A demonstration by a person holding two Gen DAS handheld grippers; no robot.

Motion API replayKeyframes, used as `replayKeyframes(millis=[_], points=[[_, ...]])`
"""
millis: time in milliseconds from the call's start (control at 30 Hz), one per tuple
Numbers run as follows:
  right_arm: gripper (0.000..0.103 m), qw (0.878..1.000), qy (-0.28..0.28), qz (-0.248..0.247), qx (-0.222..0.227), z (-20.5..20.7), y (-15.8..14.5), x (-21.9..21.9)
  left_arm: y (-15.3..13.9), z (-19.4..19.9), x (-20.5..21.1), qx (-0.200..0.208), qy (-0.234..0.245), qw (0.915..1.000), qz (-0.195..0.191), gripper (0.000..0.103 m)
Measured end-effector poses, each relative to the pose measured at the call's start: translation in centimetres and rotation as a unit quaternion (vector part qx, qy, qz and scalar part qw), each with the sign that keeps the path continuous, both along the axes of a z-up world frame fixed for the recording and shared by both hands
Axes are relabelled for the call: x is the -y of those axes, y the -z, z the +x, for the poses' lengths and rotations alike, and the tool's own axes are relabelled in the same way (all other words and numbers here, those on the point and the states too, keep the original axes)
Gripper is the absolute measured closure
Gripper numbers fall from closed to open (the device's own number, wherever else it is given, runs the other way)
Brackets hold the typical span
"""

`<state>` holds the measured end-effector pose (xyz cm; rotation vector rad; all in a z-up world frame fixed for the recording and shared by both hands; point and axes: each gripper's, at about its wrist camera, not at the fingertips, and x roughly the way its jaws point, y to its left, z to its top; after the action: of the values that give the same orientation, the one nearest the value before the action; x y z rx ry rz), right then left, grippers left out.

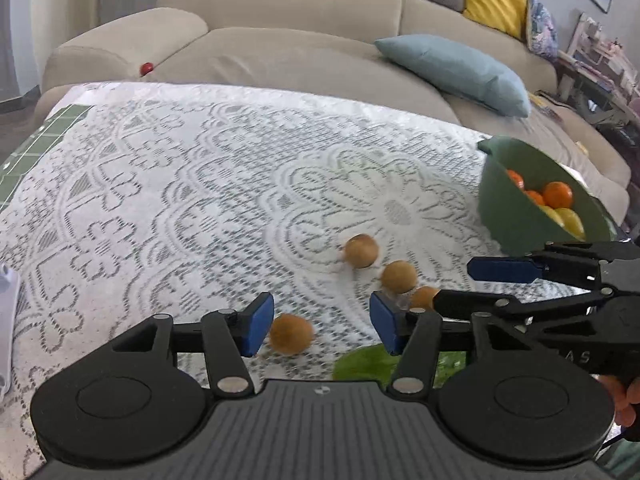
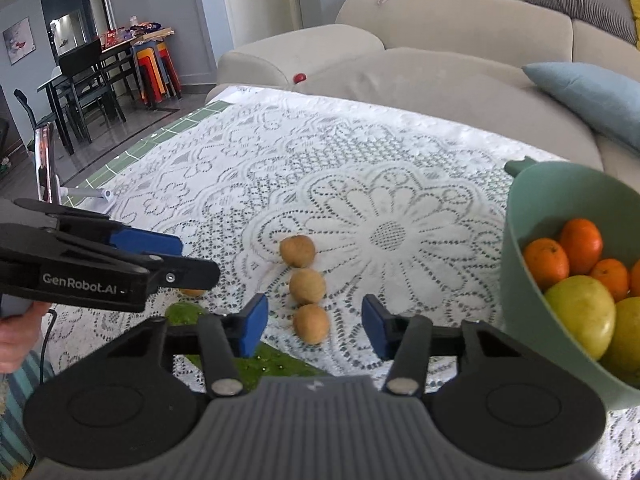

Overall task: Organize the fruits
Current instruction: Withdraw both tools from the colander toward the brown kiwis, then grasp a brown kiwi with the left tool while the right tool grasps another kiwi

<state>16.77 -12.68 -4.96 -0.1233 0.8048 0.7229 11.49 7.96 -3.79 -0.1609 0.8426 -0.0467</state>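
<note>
Several small brown round fruits lie on the lace tablecloth [image 1: 200, 184]. My left gripper [image 1: 322, 328] is open around one brown fruit [image 1: 291, 334], which sits by the left pad with a gap to the right pad. My right gripper [image 2: 315, 328] is open around the nearest brown fruit [image 2: 311, 323] of a row of three, touching neither pad. The other two [image 2: 307, 286] [image 2: 297, 251] lie beyond it. Each gripper shows in the other's view: the right gripper [image 1: 456, 284], the left gripper [image 2: 196, 258]. A green bowl [image 2: 532, 240] of oranges [image 2: 546, 262] and yellow-green fruit stands at the right.
A green leaf-shaped dish [image 2: 272, 362] lies just under both grippers. A phone on a stand [image 2: 44, 160] is at the table's left edge. A beige sofa [image 1: 280, 52] with a blue cushion [image 1: 452, 68] and a small red ball [image 1: 146, 68] lies beyond the table.
</note>
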Motion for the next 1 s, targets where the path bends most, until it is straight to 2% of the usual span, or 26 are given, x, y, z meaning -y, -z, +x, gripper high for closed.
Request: replayKeyframes(millis=[67, 133, 400, 600, 700, 1000], points=[[0.057, 1.000, 0.000, 0.009, -0.008, 0.2, 0.2, -0.1, 0.4, 0.0, -0.4, -0.008, -0.005, 0.9999, -0.009, 0.044], [0.067, 1.000, 0.001, 0.018, -0.023, 0.6, 0.6, -0.1, 0.7, 0.1, -0.7, -0.015, -0.007, 0.9997, -0.017, 0.046], [0.073, 0.998, 0.008, 0.021, -0.056, 1.4, 1.6, -0.2, 1.4, 0.3, -1.2, -0.020, -0.015, 0.9994, -0.026, 0.054], [0.074, 0.998, 0.010, 0.013, -0.064, 1.7, 2.3, -0.5, 1.8, 0.4, -0.9, -0.025, -0.015, 0.9995, -0.012, 0.058], [0.081, 0.998, 0.009, 0.008, -0.065, 1.7, 2.5, -0.6, 1.9, 0.4, -0.8, -0.022, -0.015, 0.9996, -0.004, 0.060], [0.083, 0.999, 0.005, -0.004, -0.053, 1.4, 2.4, -0.9, 2.2, 0.4, -0.4, -0.020, -0.011, 0.9996, 0.015, 0.063]])
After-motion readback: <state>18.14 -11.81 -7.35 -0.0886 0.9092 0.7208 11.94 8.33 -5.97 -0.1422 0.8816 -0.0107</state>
